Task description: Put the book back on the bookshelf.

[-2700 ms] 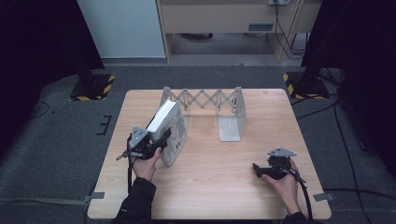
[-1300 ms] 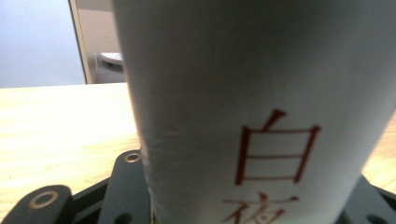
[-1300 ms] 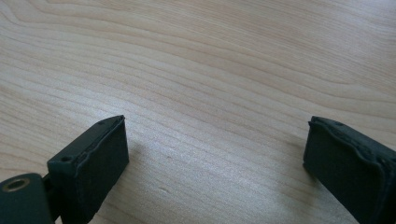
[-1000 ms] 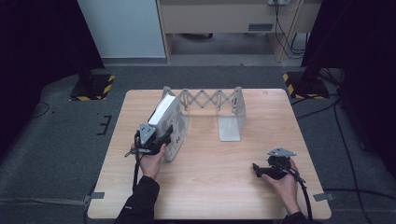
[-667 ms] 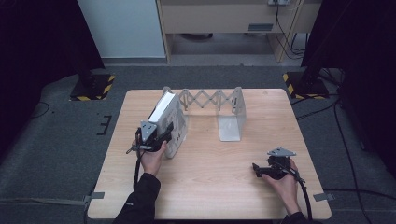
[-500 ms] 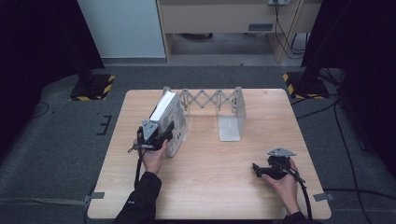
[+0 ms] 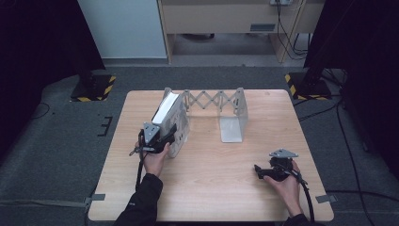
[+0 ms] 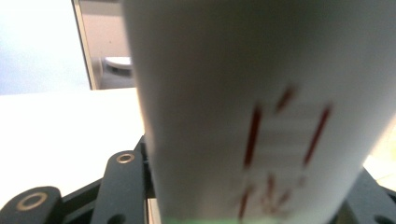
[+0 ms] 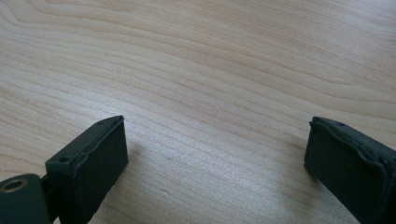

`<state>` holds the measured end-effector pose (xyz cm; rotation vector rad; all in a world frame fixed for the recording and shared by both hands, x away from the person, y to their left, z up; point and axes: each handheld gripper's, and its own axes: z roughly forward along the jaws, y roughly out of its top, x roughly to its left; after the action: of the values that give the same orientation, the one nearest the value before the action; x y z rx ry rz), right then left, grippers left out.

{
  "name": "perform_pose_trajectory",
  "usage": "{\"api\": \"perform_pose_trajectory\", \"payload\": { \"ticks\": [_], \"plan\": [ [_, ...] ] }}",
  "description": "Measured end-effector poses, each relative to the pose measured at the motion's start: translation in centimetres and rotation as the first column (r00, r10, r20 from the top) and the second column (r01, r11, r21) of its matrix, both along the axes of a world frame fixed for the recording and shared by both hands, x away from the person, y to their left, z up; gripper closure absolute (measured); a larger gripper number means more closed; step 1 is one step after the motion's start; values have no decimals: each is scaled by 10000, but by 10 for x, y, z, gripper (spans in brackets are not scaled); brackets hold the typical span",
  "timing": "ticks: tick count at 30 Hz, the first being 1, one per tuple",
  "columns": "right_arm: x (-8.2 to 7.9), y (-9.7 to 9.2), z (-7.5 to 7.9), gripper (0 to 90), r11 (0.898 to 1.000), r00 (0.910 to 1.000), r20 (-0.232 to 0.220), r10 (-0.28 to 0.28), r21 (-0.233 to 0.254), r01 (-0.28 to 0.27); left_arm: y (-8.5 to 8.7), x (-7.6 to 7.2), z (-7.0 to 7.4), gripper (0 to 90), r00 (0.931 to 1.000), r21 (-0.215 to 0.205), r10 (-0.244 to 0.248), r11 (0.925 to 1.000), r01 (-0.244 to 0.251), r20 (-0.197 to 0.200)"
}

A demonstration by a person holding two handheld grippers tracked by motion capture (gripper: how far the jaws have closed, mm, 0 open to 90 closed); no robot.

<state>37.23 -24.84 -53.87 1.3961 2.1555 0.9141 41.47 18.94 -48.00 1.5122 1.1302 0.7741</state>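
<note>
A thick white book with a grey cover stands tilted against the left end plate of a grey expanding rack at the table's far left. My left gripper is on its near lower end. In the left gripper view the book, with red marks on its spine, sits between the jaws of the left gripper. The jaws have just been opening a little, and the pads still lie against the book. My right gripper rests at the table's near right, its jaws wide apart over bare wood in the right gripper view.
The rack's right end plate stands upright mid-table, with a flat foot toward me. The wooden table is edged by dark carpet. Yellow-and-black stand bases sit on the floor beyond the far corners.
Since the earliest frame my left gripper has carried the book farther back and set it against the rack's left end plate. Over the last second nothing visibly moved. The right gripper stayed put.
</note>
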Motion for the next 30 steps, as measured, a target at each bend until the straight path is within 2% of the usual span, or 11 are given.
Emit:
{"api": "perform_pose_trajectory", "payload": {
  "ticks": [2, 7, 10, 13, 17, 23, 27, 30],
  "plan": [
    [0, 0, 0, 63, 10000, 10000, 14, 5, -16, -5, 0, -1, -1, 472, 10000, 47, -14, 10000, 14, 54],
    [0, 0, 0, 63, 10000, 10000, 13, 7, -15, -7, -3, -5, -2, 462, 9995, 313, -134, 9994, 143, -287],
    [0, 0, 0, 63, 10000, 10000, 13, 4, -15, -4, -2, -5, -10, 462, 9991, 64, -162, 9998, 165, -395],
    [0, 0, 0, 63, 10000, 10000, 11, 10, -16, -10, -2, -5, -13, 465, 9986, 142, -173, 9997, 181, -506],
    [0, 0, 0, 62, 10000, 10000, 14, 7, -16, -7, -2, -4, -17, 475, 9982, -48, -239, 9997, 237, -543],
    [0, 0, 0, 63, 10000, 10000, 7, 6, -14, -6, -5, -5, -15, 506, 9994, 657, -55, 9978, 78, -349],
    [0, 0, 0, 62, 10000, 10000, -22, 8, 4, -8, -6, -2, -11, 508, 9985, 626, 117, 9980, -84, -531],
    [0, 0, 0, 63, 10000, 10000, -25, 7, 4, -7, -6, 2, -12, 507, 9987, 625, 190, 9979, -160, -473]
  ]
}}
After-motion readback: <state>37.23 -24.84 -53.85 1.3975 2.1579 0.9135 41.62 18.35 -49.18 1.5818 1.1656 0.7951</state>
